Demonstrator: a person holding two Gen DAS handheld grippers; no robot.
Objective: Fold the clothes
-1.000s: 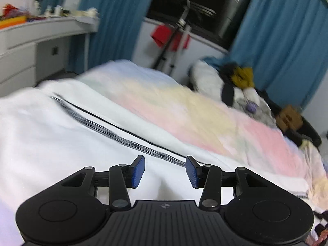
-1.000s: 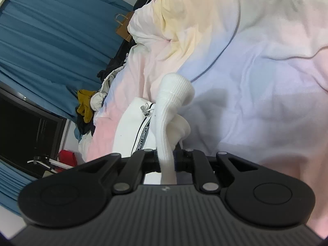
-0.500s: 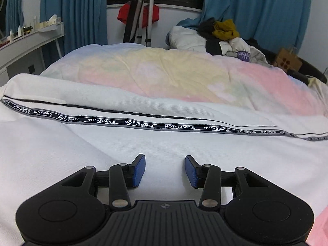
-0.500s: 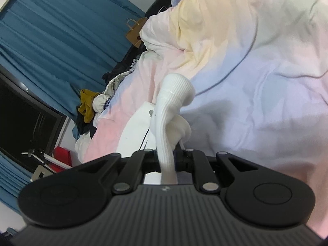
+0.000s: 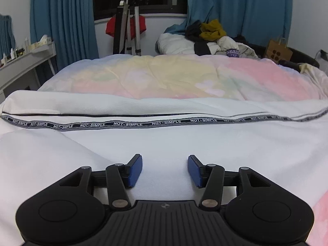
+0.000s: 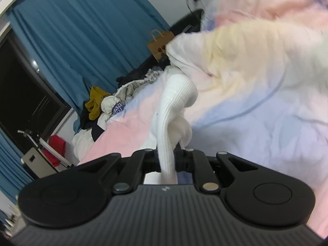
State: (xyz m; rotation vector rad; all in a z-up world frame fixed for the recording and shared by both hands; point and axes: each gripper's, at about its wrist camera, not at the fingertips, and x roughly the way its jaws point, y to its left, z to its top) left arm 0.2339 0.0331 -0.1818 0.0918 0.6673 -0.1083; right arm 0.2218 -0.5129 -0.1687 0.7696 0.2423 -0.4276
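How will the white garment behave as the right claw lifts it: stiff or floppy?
Likely floppy: the white garment droops and bunches from the shut right claw. Probably light, since one pinch carries it. Its ribbed knit should grip rather than slip.

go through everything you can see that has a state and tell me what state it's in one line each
left gripper: open, empty, over the white garment.
right gripper: shut on the ribbed cuff.
ribbed cuff: lifted, bunched.
white garment: spread flat on the bed, lettered stripe showing.
curtains: drawn apart, dark window between.
clothes pile: heaped, unfolded.
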